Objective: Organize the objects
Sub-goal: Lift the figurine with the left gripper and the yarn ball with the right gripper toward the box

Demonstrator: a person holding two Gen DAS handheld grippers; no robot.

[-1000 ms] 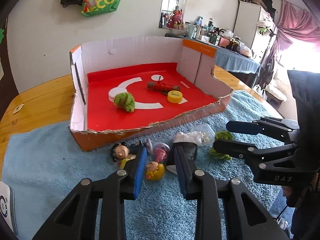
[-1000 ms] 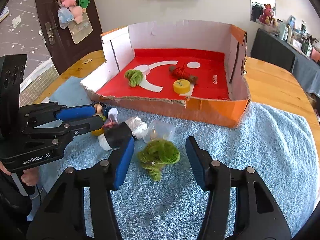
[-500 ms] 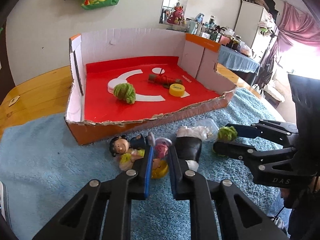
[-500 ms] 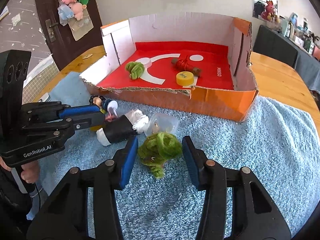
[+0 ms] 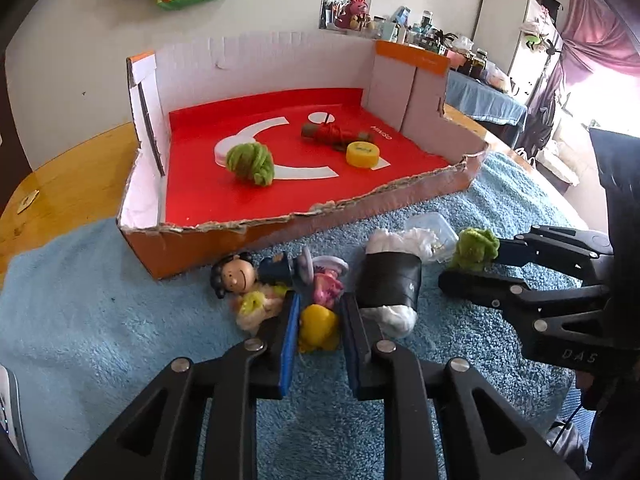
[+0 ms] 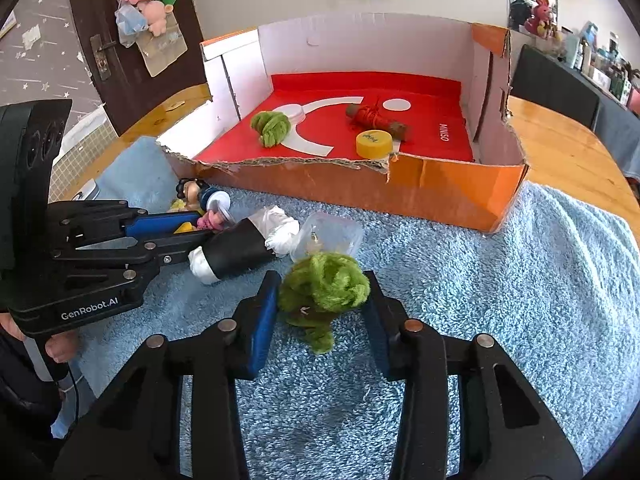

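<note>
Left hand-held gripper (image 5: 319, 334) has clamped down since a second ago: its blue pads were spread wide then, and now they pinch the small yellow toy (image 5: 318, 326) lying on the blue towel (image 5: 100, 320). The view has also crept closer to the toy pile. Just beyond the left pads sits a pink figurine (image 5: 327, 286), and up to their left a dark-haired doll (image 5: 236, 276) lies on its side, face up, touching a blue-capped piece. Right of the pads rests a black roll with white wadding (image 5: 390, 280) at both ends, touching a clear plastic cup (image 5: 432, 228).

Over on the right hand-held gripper (image 6: 320, 308), the jaws are closing, far narrower than a second ago. The fuzzy green yarn bundle (image 6: 324, 284) sits between them; the left pad touches it, and whether the right one does cannot be told. It is a loose, knotted tuft with a tail drooping toward the camera.

Ahead of both grippers stands the torn cardboard box (image 6: 440, 196), red floor, holding a second green yarn bundle (image 6: 271, 127), a yellow cap (image 6: 374, 143) and a red-wrapped stick (image 6: 374, 118). The box rests on the wooden bench (image 6: 568, 152).
</note>
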